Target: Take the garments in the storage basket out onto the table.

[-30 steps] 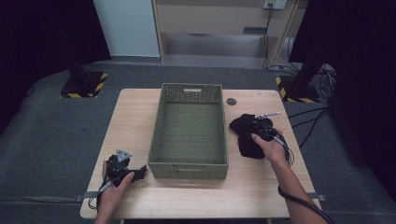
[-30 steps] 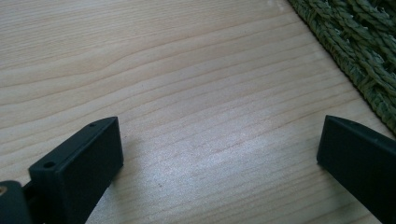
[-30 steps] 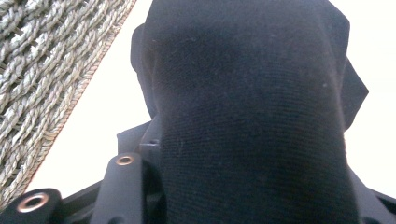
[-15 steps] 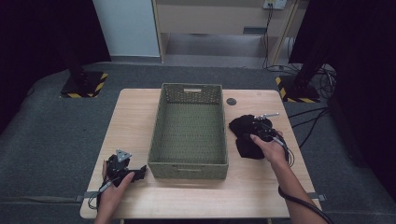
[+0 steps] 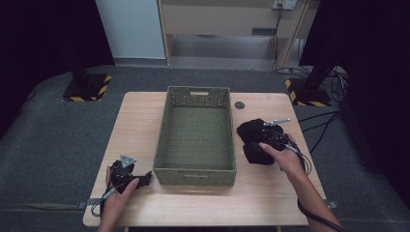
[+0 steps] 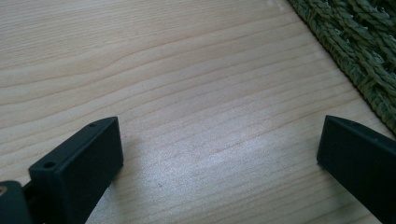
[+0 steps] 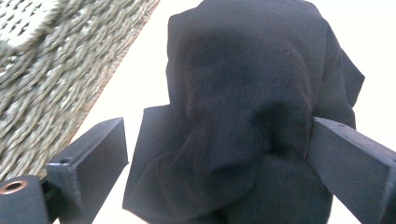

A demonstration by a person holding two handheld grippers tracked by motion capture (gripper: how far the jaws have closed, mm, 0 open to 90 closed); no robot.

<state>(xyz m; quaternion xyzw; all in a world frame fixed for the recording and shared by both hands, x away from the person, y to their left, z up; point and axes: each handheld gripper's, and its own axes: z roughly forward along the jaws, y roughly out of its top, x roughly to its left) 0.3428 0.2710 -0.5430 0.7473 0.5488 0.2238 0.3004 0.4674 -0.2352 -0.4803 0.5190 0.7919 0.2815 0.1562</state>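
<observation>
Black cloth [image 5: 255,140] lies beside the woven basket [image 5: 197,140] between the right gripper's [image 7: 217,154] spread, just-opened jaws; left gripper [image 6: 219,149] gapes empty.

Lab, black curtains [image 5: 43,43], hazard-striped stand bases [image 5: 87,89]

Both forearms are bare. The left gripper [image 5: 145,178] is black with a grey three-cornered plate on top and a trailing cable; its blocky jaws show small screw holes. The right gripper [image 5: 263,137] matches, with a black cable.
</observation>
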